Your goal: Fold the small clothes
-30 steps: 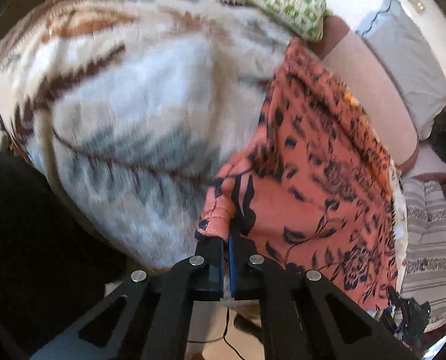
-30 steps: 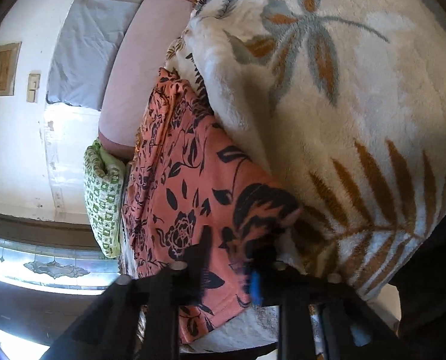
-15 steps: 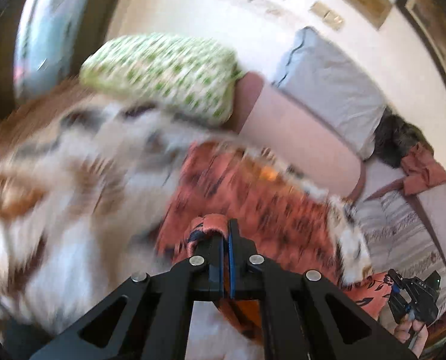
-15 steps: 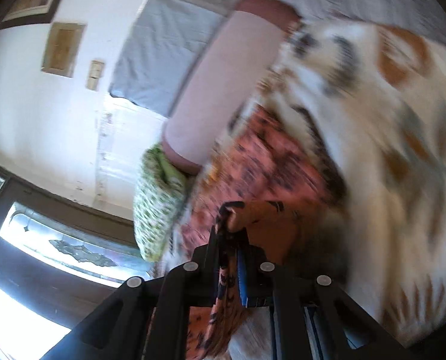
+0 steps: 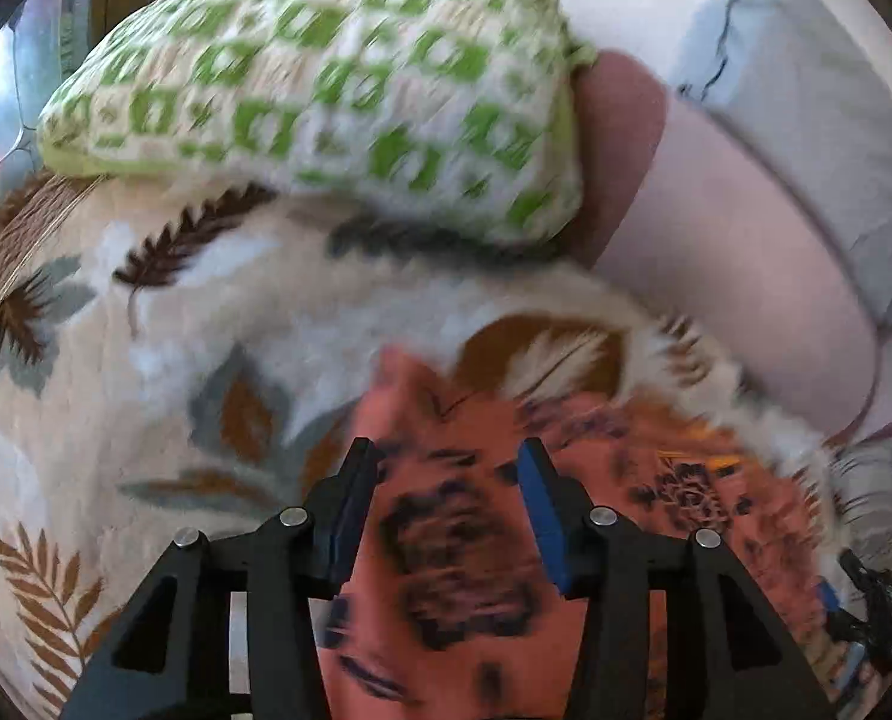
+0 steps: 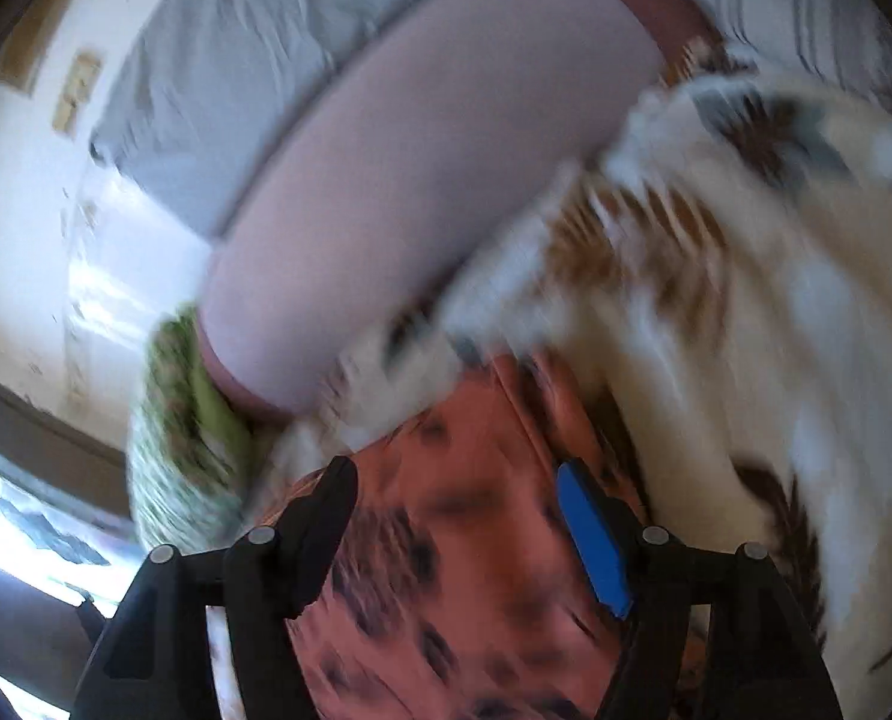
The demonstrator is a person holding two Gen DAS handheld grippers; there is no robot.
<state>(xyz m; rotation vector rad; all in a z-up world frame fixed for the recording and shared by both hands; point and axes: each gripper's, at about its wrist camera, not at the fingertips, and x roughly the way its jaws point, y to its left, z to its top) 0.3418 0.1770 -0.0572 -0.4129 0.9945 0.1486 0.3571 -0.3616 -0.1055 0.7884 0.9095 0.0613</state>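
Left wrist view: your left gripper [image 5: 446, 465] and right gripper [image 6: 455, 489], fingers opening, nothing pinched; orange floral garment [image 5: 464, 546] lies on the leaf-print blanket [image 5: 86, 420] beneath. Further folds apparently remain.

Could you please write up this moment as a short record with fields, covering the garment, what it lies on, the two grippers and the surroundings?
garment: orange cloth with black floral print, lying below both grippers
surface: fleece blanket with leaf pattern
left gripper: jaws opening, fingers apart above the cloth, not pinching it
right gripper: jaws opening, cloth below, not gripped
behind: green-and-white patterned cushion, pink bolster, grey pillow
image quality: both views motion-blurred
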